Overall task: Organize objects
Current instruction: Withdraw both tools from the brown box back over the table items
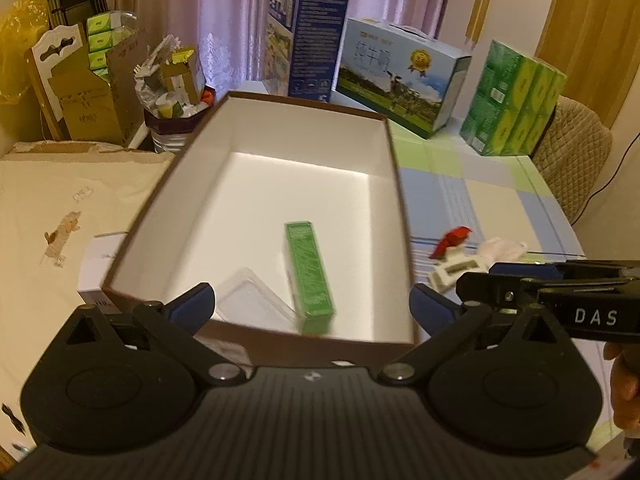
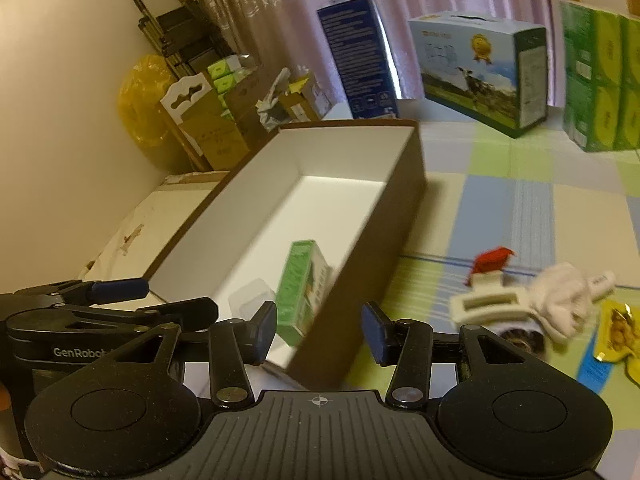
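While both our sets of jaws sit spread apart and empty, the green carton (image 1: pixel 309 276) lies inside the brown box (image 1: pixel 256 338) just ahead of the left gripper (image 1: pixel 312 304). Off to the right of the right gripper (image 2: pixel 319 330), a cream clip (image 2: pixel 486 305) and white cloth (image 2: pixel 562 300) wait on the bench (image 2: pixel 500 208).

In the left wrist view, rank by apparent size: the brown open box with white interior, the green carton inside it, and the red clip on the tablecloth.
Largest to smallest as they look:
1. brown open box with white interior
2. green carton, lying inside it
3. red clip, on the tablecloth right of the box

The gaps are clear, so camera nearness does not change the order.
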